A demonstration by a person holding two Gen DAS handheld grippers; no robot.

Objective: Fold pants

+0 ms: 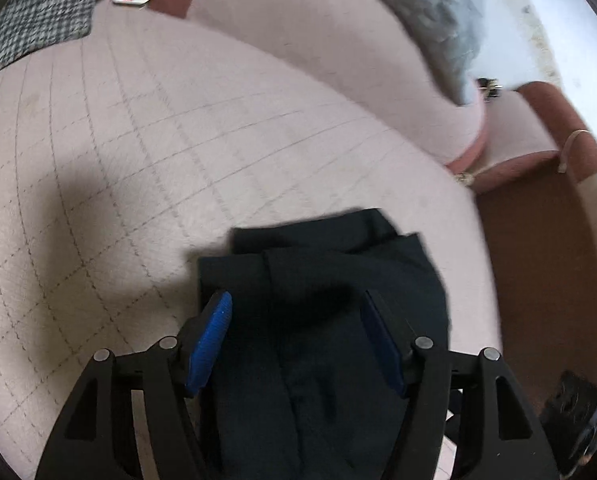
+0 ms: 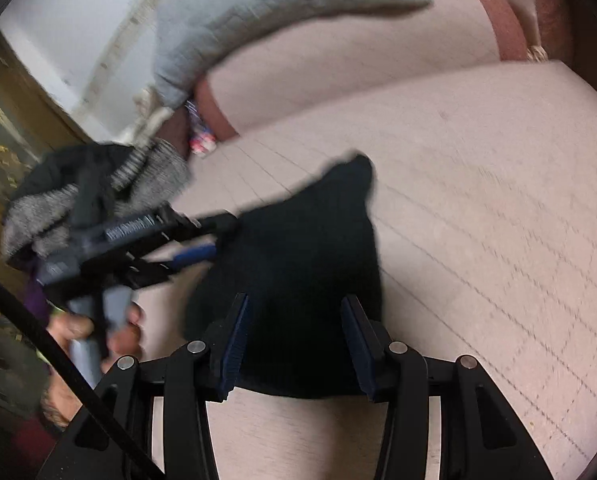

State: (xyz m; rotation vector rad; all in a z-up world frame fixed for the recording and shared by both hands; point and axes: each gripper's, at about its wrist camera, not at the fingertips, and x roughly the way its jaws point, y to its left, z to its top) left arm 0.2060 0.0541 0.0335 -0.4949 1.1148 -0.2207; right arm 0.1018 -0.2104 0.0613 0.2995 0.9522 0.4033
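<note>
Pants nearly folded, on the sofa.
Dark pants [image 1: 330, 320] lie as a compact bundle on sofa cushion [image 1: 138, 140]; left tongs [image 1: 298, 344] and right tongs [image 2: 296, 344] both apart, gripping nothing; maybe final tidy left.

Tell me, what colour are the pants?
Very dark, nearly black; the pants show best in the left wrist view.

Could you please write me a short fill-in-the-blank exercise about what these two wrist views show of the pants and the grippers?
1. The pants lying on the pink sofa cushion are ____ in colour.
2. The left gripper has its jaws ____.
3. The pads on the right gripper are ____.
4. The houndstooth garment lies ____ the pants.

Missing words: black; open; blue; apart from
</note>
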